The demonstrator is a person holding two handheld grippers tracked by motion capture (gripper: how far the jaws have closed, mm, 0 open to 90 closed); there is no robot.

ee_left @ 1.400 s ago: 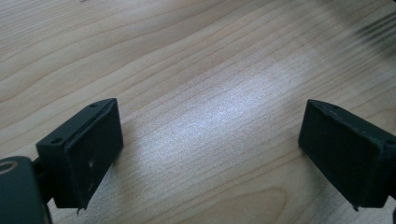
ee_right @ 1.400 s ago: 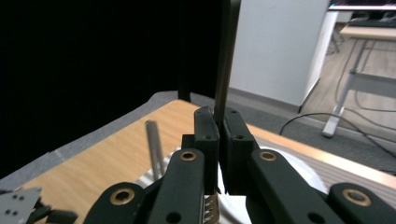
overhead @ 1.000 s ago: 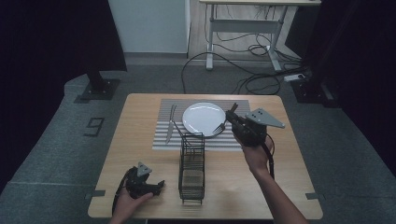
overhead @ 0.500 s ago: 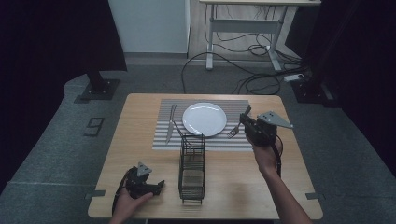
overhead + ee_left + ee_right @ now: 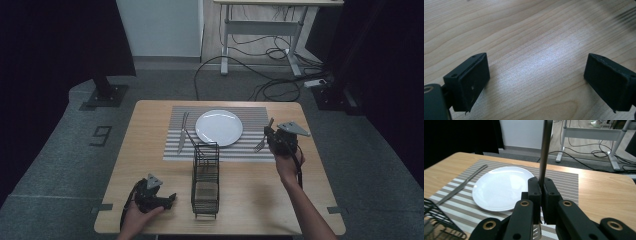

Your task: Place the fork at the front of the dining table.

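Sinking toward the placemat (image 5: 250,150) right of the plate (image 5: 218,127), the right gripper (image 5: 271,139), jaws clamped on the fork (image 5: 261,144), nears set-down, while the left gripper (image 5: 167,200) rests open at lower left.

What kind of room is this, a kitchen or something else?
Probably a lab or studio set up for recording, not a kitchen. A small wooden table with a plate on a striped placemat stands between dark curtains, with loose cables on the grey floor and a desk frame behind.
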